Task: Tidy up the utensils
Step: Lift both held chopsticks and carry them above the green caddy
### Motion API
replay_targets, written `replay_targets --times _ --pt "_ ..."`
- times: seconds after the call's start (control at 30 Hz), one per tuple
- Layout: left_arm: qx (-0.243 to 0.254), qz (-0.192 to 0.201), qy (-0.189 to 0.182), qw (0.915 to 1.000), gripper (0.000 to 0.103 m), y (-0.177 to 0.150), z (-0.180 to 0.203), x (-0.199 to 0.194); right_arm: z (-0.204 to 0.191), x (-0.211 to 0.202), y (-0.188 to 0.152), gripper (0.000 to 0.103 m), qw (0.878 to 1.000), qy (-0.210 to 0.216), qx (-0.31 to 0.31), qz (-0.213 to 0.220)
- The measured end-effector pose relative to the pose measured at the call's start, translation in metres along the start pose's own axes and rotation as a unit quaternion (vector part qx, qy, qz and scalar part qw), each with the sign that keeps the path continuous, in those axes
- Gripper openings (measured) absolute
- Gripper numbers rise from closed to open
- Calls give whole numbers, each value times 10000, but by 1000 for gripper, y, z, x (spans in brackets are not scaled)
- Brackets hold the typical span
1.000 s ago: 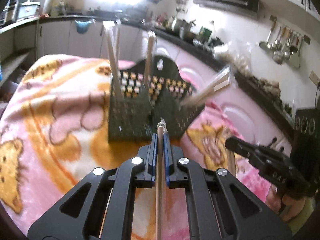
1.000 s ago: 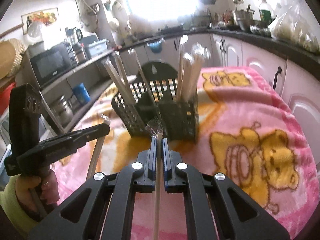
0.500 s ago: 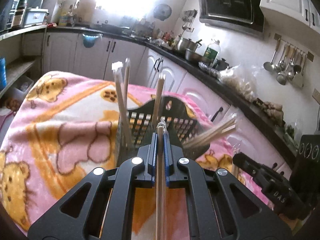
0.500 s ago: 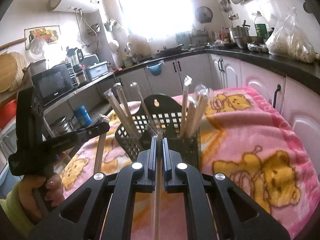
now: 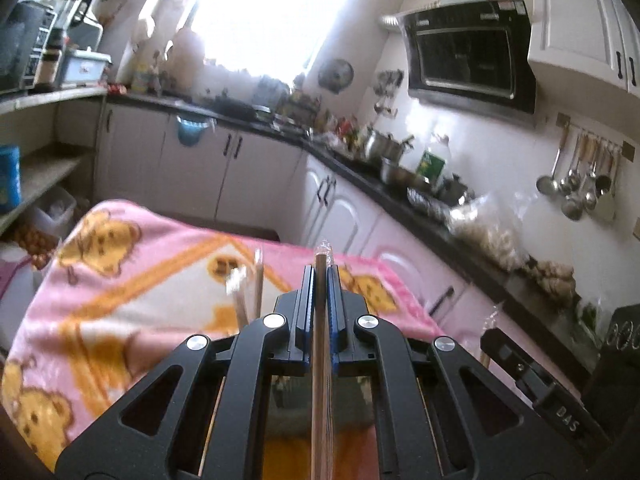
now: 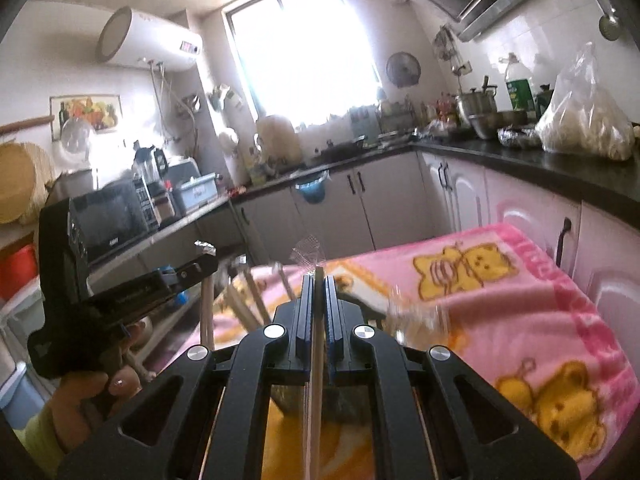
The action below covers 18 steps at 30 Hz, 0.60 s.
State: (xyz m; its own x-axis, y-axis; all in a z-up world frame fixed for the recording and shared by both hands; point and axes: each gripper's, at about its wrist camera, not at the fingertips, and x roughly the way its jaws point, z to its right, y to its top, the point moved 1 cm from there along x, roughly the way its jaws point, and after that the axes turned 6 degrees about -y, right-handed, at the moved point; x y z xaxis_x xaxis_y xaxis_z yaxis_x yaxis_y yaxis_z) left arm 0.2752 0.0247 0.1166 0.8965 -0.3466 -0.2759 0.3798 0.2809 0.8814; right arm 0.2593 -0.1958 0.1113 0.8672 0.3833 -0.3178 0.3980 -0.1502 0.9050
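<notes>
My left gripper (image 5: 320, 278) is shut on a wrapped wooden chopstick (image 5: 322, 344) whose tip pokes up past the fingers. In the same way, my right gripper (image 6: 318, 280) is shut on another wrapped chopstick (image 6: 316, 360). The dark utensil basket (image 6: 348, 404) lies low under both grippers and is mostly hidden by them. Only the tops of the chopsticks standing in the basket (image 5: 258, 280) (image 6: 248, 296) show, blurred. The right gripper's body (image 5: 540, 392) appears at the lower right of the left wrist view. A hand (image 6: 88, 392) holds the left gripper's body (image 6: 120, 292) at the left of the right wrist view.
A pink blanket with yellow bears (image 5: 120, 280) (image 6: 520, 300) covers the table. White cabinets and a dark, cluttered counter (image 5: 400, 196) run behind and to the right. A shelf with a microwave (image 6: 108, 216) stands at the left. Ladles hang on the wall (image 5: 580, 184).
Both grippers have tilted upward with their chopsticks still held. The basket has sunk from the middle of each view to below the fingers, leaving only the chopstick tops visible.
</notes>
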Motion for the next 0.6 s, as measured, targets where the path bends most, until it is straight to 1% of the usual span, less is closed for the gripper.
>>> replay_targets --times 0.2,0.27,0.33,0.4,0.5,0.6 --pt "17 605 125 9981 1 31 3 2 1 9 22 6 9992 3 147 365" --pt "103 791 179 9967 1 38 6 2 1 11 30 6 9985 -58 151 515" --pt "187 970 207 9949 1 43 10 2 -4 14 38 6 9972 -182 16 726" --pt "318 1175 275 9922 1 47 15 4 -5 15 44 6 9956 -179 -7 915" --pt "438 1313 327 9898 1 49 20 8 -4 20 51 6 9936 -210 19 1113" --pt "551 1400 419 9877 2 47 22 16 -2 25 56 6 9913 -155 102 1303"
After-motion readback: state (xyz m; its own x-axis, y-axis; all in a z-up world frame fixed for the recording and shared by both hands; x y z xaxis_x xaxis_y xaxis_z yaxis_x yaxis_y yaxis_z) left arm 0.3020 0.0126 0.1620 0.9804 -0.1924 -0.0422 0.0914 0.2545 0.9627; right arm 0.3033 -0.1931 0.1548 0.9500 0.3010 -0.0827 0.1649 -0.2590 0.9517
